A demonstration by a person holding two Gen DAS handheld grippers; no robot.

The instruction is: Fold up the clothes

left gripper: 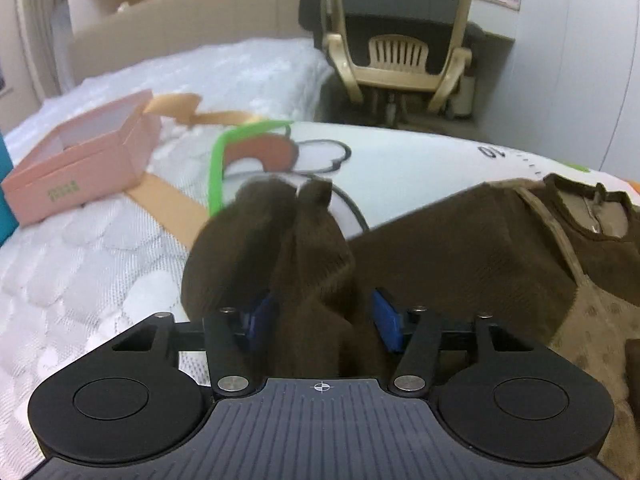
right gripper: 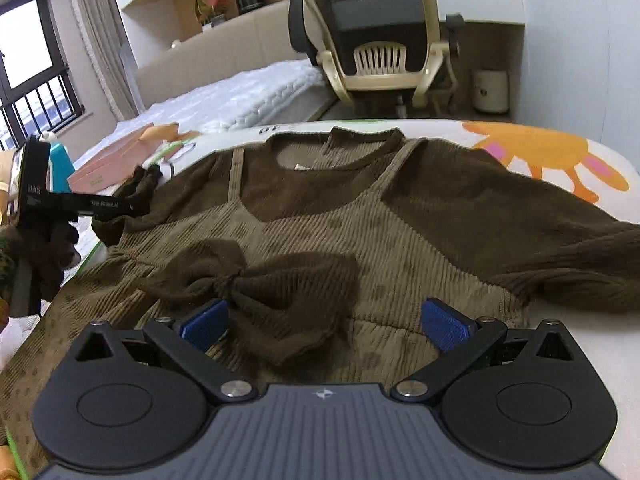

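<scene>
The left gripper [left gripper: 320, 316] has its blue pads drawn in against a bunched dark-brown sleeve [left gripper: 276, 248] that rises ahead of it. The right gripper [right gripper: 324, 320] has its jaws spread wide with nothing clamped, its blue fingertips [right gripper: 444, 322] well apart.

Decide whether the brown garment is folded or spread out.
Mostly spread: the brown garment lies flat, front up. The left gripper lifts only one sleeve.

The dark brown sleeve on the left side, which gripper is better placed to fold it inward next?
Left. The left hand-held gripper already pinches that sleeve; the right hand-held gripper hangs open over the bow.
</scene>
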